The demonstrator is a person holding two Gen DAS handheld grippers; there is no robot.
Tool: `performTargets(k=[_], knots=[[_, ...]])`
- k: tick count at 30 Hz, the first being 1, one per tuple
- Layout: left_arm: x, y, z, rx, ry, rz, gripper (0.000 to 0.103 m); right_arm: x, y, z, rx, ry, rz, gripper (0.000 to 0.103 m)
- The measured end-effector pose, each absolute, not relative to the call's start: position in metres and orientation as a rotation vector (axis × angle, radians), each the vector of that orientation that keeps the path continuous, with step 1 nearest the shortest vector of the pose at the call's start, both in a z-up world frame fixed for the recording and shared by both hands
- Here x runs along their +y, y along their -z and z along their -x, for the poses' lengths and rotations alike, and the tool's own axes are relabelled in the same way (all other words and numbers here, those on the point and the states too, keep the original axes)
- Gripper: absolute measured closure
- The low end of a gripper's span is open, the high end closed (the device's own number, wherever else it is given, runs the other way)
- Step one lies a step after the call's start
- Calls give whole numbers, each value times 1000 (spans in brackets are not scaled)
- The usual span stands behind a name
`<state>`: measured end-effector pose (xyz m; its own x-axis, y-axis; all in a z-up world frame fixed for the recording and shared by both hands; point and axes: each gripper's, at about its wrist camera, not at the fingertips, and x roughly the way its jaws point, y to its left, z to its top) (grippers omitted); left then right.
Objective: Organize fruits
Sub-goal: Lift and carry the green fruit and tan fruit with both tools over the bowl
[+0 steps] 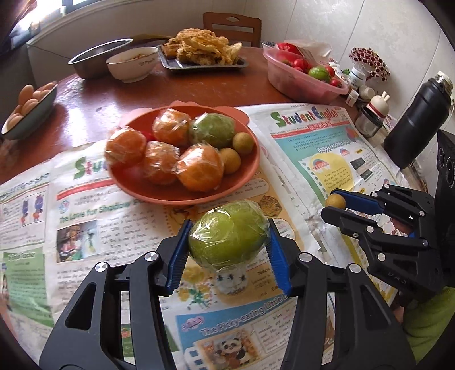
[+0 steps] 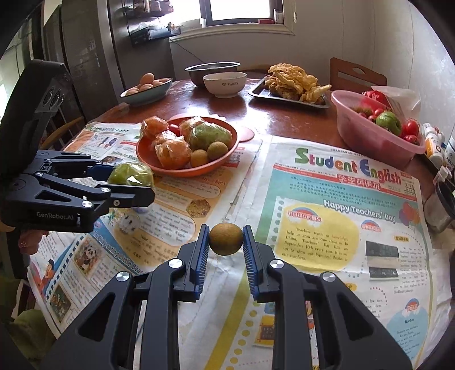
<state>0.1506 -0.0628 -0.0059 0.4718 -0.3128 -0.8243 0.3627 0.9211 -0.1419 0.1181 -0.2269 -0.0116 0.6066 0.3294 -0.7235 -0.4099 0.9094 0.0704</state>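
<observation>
Both tools gripping, left tool [image 1: 229, 242] green fruit [image 1: 229, 232], right tool [image 2: 226, 242] brown fruit [image 2: 226, 238]

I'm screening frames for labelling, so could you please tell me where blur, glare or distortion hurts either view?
Left wrist view: the leftmost orange on the plate is smeared by blur, the window corner is blown out, and the flask leans from fisheye bending. Right wrist view: sharp on the longan in the right claw, window overexposed, glare on the table.

Bright window [image 2: 241, 10] above white walls, wooden chair [image 1: 231, 27] behind round table [image 1: 199, 85]
</observation>
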Motion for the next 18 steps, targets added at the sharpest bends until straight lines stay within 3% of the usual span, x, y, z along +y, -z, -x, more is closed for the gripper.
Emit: performTargets(k=[18], knots=[[-24,-23,-152,937,354,-18,60,-203,-16,-127,766,-463,132,80]])
